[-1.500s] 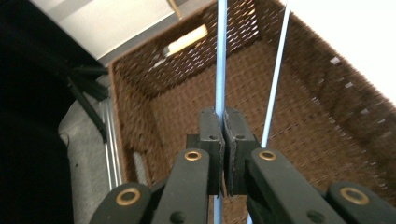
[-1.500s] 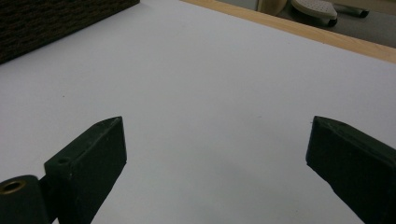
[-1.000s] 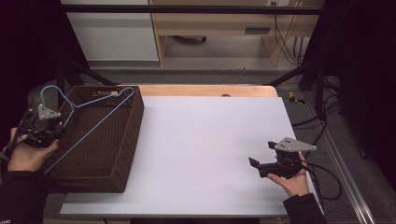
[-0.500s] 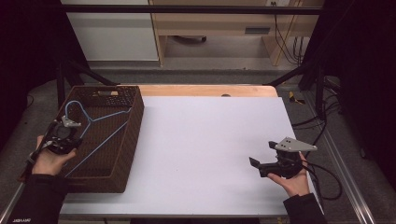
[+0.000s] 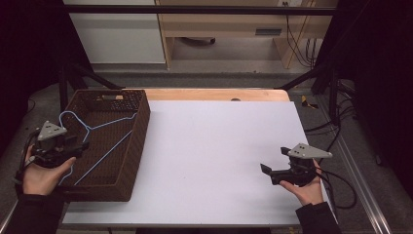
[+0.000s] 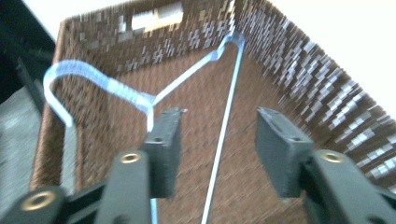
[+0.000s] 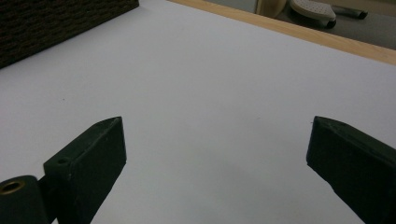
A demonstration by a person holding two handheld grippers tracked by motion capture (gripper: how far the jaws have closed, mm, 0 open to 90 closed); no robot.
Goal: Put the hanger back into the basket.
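White table (image 5: 219,146), wooden far edge, wicker basket (image 5: 127,141) left, dark room

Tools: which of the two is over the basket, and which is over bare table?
The left tool is at the wicker basket, open beside the blue hanger. The right tool, also open, is over the white table.

Black jaws, brass screws, grey plates, dark sleeves.

Dim room, bright tabletop, motion blur
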